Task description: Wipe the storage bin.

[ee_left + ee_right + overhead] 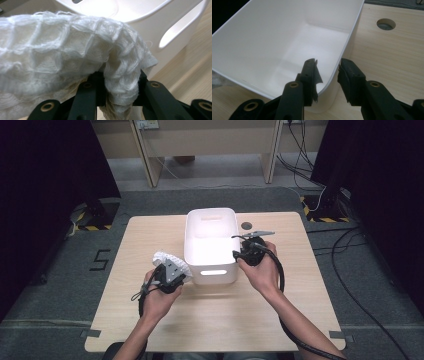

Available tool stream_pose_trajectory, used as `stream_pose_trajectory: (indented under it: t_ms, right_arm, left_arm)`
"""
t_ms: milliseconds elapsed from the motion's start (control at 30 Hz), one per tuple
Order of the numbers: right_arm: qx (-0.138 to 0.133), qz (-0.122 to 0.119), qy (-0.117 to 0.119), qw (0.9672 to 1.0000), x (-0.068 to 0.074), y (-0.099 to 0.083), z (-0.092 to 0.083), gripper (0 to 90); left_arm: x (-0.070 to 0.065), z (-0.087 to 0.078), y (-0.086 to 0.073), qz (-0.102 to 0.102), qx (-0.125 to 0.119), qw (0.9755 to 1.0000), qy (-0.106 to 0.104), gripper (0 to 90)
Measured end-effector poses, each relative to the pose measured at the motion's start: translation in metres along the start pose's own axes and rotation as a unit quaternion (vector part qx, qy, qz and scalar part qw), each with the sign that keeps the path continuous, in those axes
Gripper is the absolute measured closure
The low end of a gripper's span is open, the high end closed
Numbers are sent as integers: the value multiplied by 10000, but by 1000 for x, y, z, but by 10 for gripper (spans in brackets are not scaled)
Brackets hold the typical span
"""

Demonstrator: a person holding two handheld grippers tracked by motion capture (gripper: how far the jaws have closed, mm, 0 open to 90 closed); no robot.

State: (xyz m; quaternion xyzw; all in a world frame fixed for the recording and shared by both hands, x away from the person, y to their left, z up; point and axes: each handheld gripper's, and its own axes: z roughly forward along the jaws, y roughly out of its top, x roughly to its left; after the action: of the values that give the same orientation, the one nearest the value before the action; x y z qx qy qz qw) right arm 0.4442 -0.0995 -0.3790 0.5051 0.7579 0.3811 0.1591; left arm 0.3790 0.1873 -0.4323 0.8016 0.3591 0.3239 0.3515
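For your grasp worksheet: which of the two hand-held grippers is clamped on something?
The left hand-held gripper, pinching the white waffle cloth; the right merely straddles the white bin's rim.

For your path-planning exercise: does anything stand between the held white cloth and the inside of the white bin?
Only the bin's own left wall: the cloth, held by the left gripper, sits beside it. The bin's inside looks bare.
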Motion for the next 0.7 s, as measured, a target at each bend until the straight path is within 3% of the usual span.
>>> stream_pose_trajectory:
  t_ms: [100, 300, 500, 700]
  right_arm:
    - [-184, 149, 145, 9996, -5, 7, -11, 635]
    - [-427, 189, 6, 9989, -21, 8, -27, 621]
    - [-397, 335, -159, 9985, -44, -4, -28, 613]
    - [-218, 352, -216, 9989, -51, -13, -22, 606]
  left_arm:
    - [9, -2, -7, -66, 25, 10000, 27, 720]
    - [33, -1, -29, -233, 114, 9996, 141, 703]
    - [56, 11, -47, -426, 349, 9980, 319, 706]
    - [69, 34, -56, -455, 468, 9971, 395, 705]
